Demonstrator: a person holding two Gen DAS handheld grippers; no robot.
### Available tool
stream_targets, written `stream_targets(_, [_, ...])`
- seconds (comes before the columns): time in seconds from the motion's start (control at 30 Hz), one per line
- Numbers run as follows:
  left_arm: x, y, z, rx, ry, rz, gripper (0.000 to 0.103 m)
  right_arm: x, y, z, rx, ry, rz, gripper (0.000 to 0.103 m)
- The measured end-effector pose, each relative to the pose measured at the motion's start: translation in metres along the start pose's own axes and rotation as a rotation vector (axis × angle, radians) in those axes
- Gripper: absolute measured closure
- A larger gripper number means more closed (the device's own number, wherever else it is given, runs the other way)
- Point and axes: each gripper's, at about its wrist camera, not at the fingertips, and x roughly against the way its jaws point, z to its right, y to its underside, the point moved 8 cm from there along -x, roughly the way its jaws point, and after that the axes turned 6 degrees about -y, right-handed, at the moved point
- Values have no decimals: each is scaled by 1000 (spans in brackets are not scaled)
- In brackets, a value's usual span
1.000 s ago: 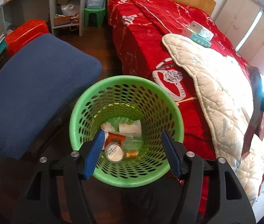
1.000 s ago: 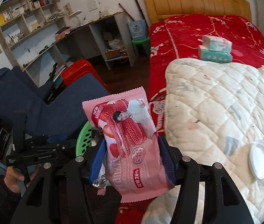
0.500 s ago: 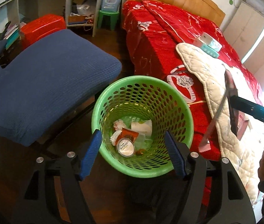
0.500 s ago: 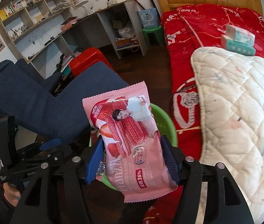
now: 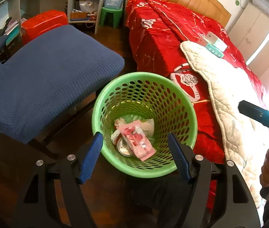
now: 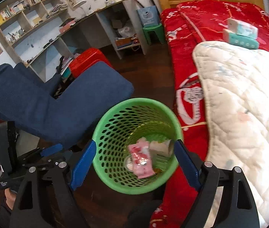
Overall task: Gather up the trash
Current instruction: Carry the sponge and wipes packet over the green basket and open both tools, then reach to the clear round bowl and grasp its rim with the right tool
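In the left wrist view, the left gripper (image 5: pixel 134 153) hangs over a green basket (image 5: pixel 180 102) on the dark floor, with its two blue fingers (image 5: pixel 90 157) spread wide and nothing between them. The basket stands between a blue chair (image 5: pixel 45 79) and a bed with a red blanket (image 5: pixel 164 36). A pink snack bag (image 5: pixel 137 140) lies flat inside the basket, on top of a round lid and some white scraps. A white quilt (image 5: pixel 227 98) covers part of the bed, and two tissue packs (image 5: pixel 215 43) sit near it. In the right wrist view, the right gripper (image 6: pixel 135 162) is also above the green basket (image 6: pixel 113 125), its blue fingers (image 6: pixel 82 164) wide apart and holding nothing. The pink snack bag (image 6: pixel 141 160) rests at the bottom of the basket, beside a white paper cup (image 6: pixel 161 147). The left gripper (image 6: pixel 45 156) shows at the left, just beside the basket. A red box (image 6: pixel 89 59) sits behind the chair.
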Motion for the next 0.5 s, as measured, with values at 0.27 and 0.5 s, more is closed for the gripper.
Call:
stream_targets(0.27, [-5, 3, 27, -43, 23, -18, 33, 55, 9, 55, -32, 117, 65, 14])
stream_targets(0.5, [-10, 4, 62, -94, 48, -32, 32, 115, 24, 118, -94, 230, 136, 10])
